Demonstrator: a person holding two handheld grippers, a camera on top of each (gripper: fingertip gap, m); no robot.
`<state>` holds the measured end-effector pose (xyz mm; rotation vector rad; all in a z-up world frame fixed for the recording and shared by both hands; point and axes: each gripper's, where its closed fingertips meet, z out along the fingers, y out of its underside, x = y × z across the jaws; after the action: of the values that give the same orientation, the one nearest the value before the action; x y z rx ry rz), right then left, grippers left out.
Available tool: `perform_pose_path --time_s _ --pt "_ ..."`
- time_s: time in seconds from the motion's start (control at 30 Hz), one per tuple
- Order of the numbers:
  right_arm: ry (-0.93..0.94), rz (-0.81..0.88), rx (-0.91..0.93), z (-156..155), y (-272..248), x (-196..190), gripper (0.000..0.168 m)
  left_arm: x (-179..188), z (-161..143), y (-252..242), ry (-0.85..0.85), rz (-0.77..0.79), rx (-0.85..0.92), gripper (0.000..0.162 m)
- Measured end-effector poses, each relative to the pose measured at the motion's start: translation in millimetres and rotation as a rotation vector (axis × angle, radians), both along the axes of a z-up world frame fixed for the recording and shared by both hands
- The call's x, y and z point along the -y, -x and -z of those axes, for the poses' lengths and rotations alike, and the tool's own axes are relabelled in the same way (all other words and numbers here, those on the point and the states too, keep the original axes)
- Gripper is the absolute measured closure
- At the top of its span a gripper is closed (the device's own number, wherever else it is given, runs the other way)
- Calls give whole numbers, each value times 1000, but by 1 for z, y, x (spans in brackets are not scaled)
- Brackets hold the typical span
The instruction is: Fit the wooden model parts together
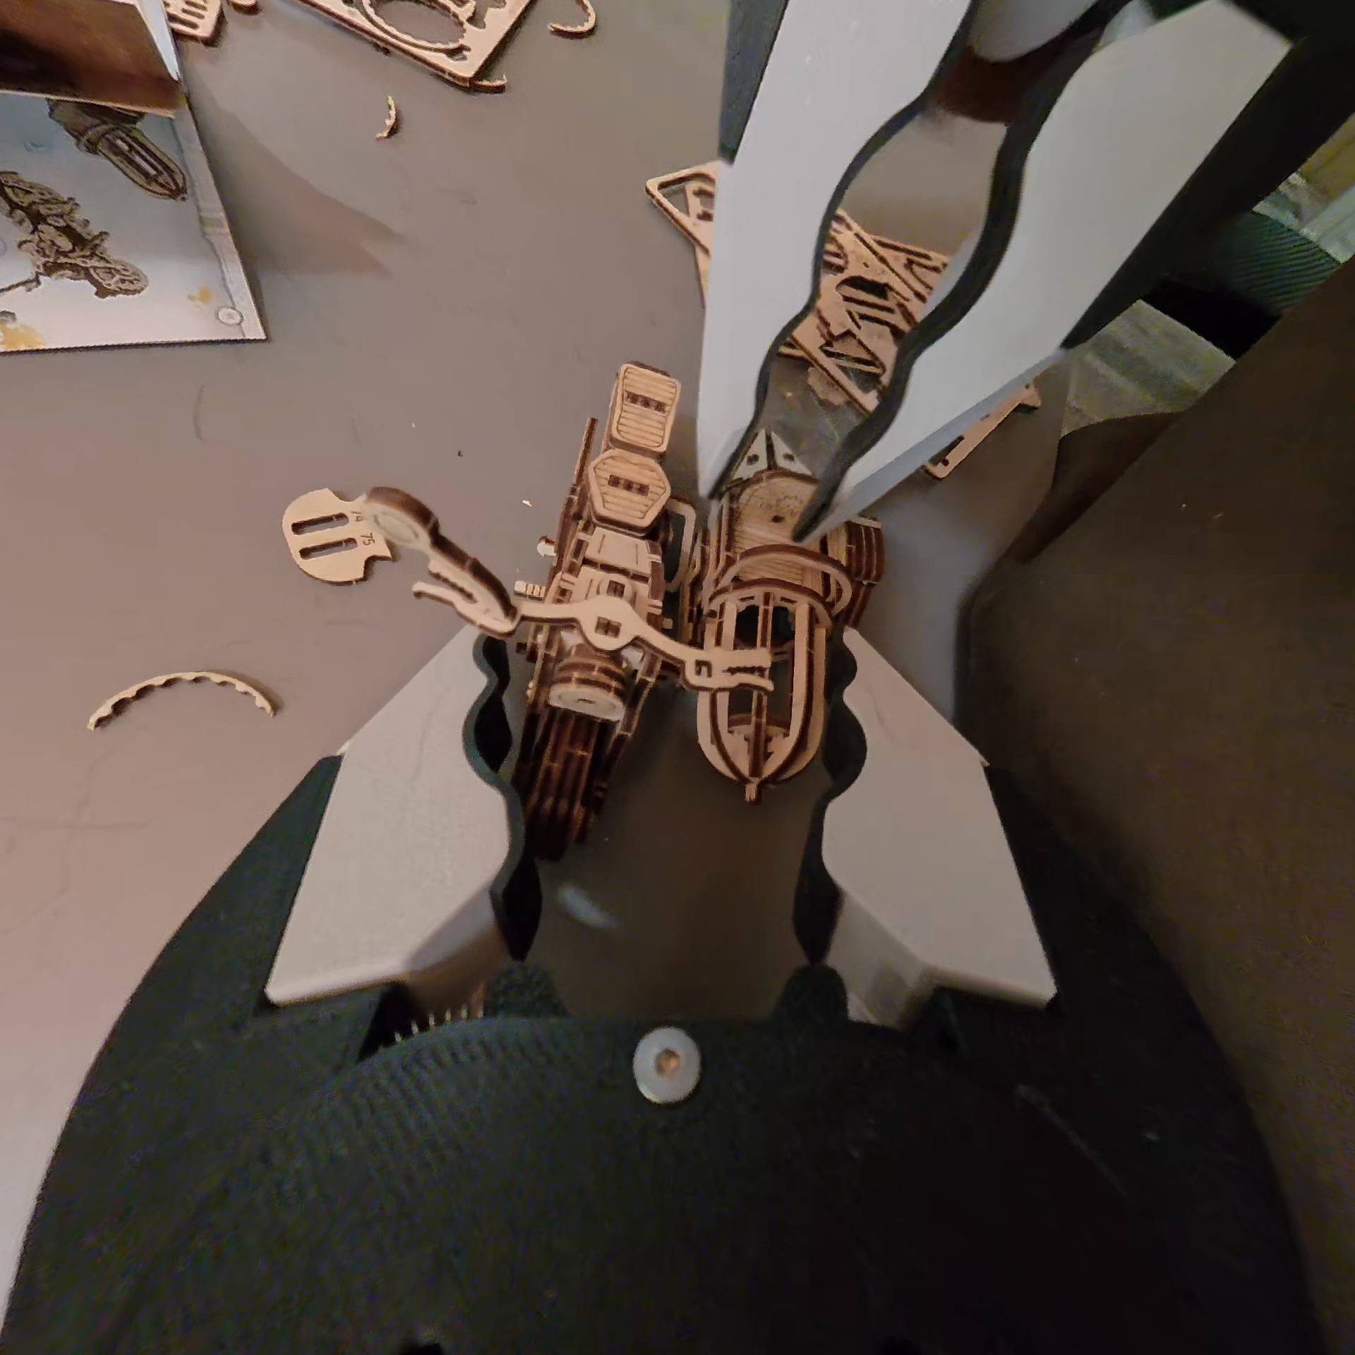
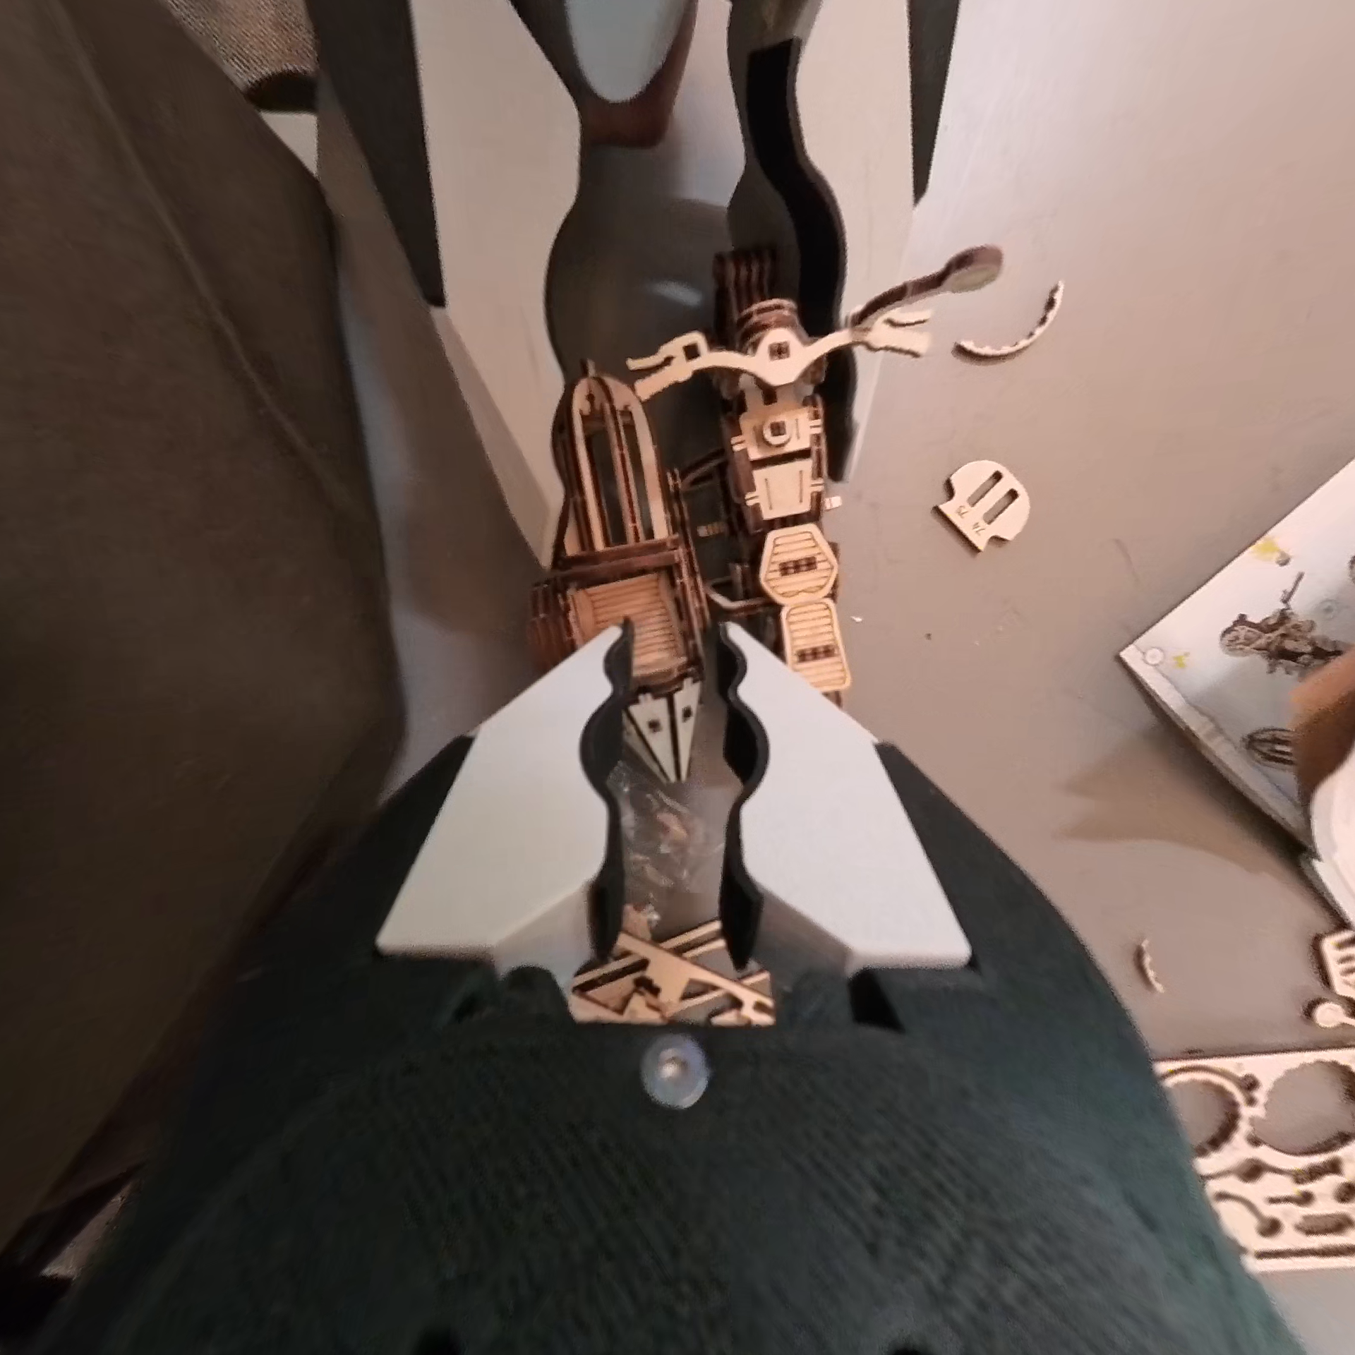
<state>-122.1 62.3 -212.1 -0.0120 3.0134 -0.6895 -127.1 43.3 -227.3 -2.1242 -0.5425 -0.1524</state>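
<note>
A wooden motorcycle model (image 1: pixel 608 586) with a sidecar (image 1: pixel 762 660) stands on the grey table (image 1: pixel 366 366). My left gripper (image 1: pixel 663 652) straddles its front. One pad lies against the front wheel and the other against the sidecar's nose, so it is shut on the model. My right gripper (image 1: pixel 759 513) comes in from the far side. Its narrow jaws are closed on the sidecar's pointed tail piece (image 2: pixel 663 722). In the right wrist view my right gripper (image 2: pixel 674 641) is at the sidecar's rear and the motorcycle (image 2: pixel 781 469) stands beyond it, with the left gripper's fingers (image 2: pixel 814 220) behind.
A loose slotted disc (image 1: pixel 330 546) and a curved scrap (image 1: pixel 183 696) lie left of the model. An instruction sheet (image 1: pixel 110 242) is at the far left. Punched-out wooden sheets (image 1: pixel 858 293) lie under the right gripper and at the back (image 1: pixel 440 37). Brown upholstery (image 1: pixel 1173 696) borders the table's right edge. My left and right fingertips are right by each other.
</note>
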Motion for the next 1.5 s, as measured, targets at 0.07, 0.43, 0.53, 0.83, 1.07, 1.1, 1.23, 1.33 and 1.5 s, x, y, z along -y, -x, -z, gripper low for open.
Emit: perform_pose_path --time_s 0.07,0.43,0.53,0.83,1.07,1.1,1.23,1.33,1.5 --pt "40 -2 29 -8 -6 -1 145 1 0 0 2 -2 -4 75" --pt "298 50 3 -15 6 -22 94 9 -1 -1 6 5 -27 76" --pt "278 16 -34 -2 10 -25 85 9 -1 -2 3 12 -16 77" --pt "273 -110 9 16 10 -21 85 8 0 -2 -1 16 3 80" --pt "279 -118 9 16 14 -22 97 7 -1 -1 -5 16 8 80" --pt "280 -117 9 16 13 -21 97 7 -1 -1 -6 16 8 80" --pt "283 -111 12 16 13 -19 98 9 -2 0 -8 10 -3 80" --pt "287 -111 17 16 13 -15 97 15 -1 2 1 -2 -9 76" --pt "289 -119 15 15 15 -4 100 44 -19 15 -47 -117 -20 60"
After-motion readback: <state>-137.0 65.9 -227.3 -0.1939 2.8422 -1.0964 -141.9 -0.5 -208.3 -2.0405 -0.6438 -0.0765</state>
